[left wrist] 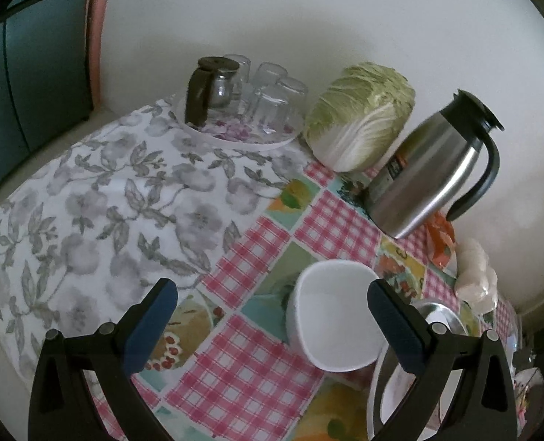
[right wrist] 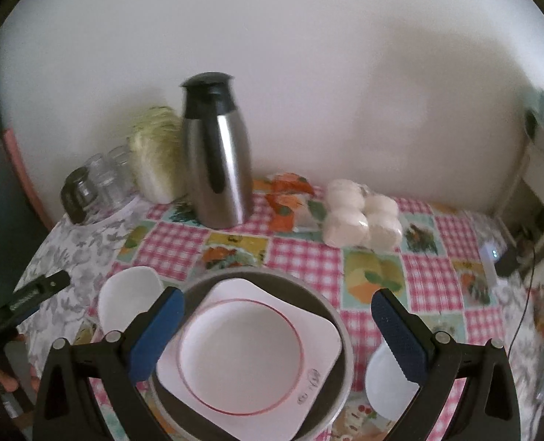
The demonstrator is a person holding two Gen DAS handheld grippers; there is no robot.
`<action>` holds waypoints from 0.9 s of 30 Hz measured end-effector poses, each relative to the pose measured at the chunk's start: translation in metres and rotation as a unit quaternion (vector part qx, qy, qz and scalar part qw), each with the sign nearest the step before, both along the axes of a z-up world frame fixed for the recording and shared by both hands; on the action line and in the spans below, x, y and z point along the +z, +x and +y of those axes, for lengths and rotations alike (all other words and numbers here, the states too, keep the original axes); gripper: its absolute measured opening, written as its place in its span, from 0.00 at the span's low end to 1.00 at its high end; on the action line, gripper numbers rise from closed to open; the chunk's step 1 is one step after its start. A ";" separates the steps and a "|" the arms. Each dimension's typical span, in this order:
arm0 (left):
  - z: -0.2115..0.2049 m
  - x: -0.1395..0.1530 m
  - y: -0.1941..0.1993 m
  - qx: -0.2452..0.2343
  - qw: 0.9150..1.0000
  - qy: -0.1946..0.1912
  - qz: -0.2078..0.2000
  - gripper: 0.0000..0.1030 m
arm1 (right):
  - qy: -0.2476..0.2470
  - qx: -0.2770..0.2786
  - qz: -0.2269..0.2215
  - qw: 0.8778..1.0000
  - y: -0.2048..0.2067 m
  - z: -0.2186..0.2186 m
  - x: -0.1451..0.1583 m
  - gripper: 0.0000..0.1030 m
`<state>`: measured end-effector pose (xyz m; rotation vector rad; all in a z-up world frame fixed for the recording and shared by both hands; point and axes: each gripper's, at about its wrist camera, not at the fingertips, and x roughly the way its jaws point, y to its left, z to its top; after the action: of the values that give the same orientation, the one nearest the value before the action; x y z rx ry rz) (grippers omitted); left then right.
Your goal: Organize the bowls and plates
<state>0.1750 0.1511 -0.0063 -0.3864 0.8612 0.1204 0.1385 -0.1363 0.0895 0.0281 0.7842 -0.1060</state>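
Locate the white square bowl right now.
In the left wrist view the white square bowl sits on the checked tablecloth between the open left tool's fingers, beside the red-rimmed plate.

Open left tool [left wrist: 272,318] above white bowl [left wrist: 336,316] on checked tablecloth [left wrist: 249,378]

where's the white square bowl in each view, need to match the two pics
Left wrist view: the white square bowl sits low and right of centre, close to the right finger of the left hand-held gripper.
Right wrist view: it is at lower left, left of the grey pan.
Shared landmark: the steel thermos jug stands behind it by the wall.
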 end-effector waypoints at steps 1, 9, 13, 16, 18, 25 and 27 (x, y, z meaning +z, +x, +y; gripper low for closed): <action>0.003 -0.001 0.000 0.002 1.000 -0.005 -0.003 1.00 | -0.001 0.010 0.000 1.000 0.003 0.005 0.003 1.00; 0.024 -0.023 0.009 0.016 0.998 -0.063 0.023 1.00 | 0.002 0.077 0.061 0.995 0.047 0.054 0.014 1.00; 0.034 -0.035 0.015 0.016 0.994 -0.107 0.031 1.00 | -0.006 0.099 0.097 0.990 0.069 0.076 -0.001 0.83; 0.034 -0.041 0.020 0.004 0.991 -0.133 0.032 0.98 | -0.005 0.111 0.138 0.984 0.087 0.090 -0.025 0.67; 0.032 -0.045 0.023 -0.002 0.989 -0.145 0.035 0.93 | -0.008 0.111 0.162 0.980 0.098 0.097 -0.044 0.55; 0.018 -0.062 0.040 -0.025 0.985 -0.156 0.069 0.70 | -0.027 0.121 0.209 0.970 0.120 0.116 -0.089 0.40; 0.013 -0.066 0.044 -0.031 0.984 -0.158 0.078 0.65 | -0.036 0.126 0.221 0.967 0.124 0.121 -0.099 0.33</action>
<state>0.2186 0.1646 -0.0727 -0.6524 1.0493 -0.0462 0.2627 -0.0151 -0.0100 -0.1692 1.2215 0.1065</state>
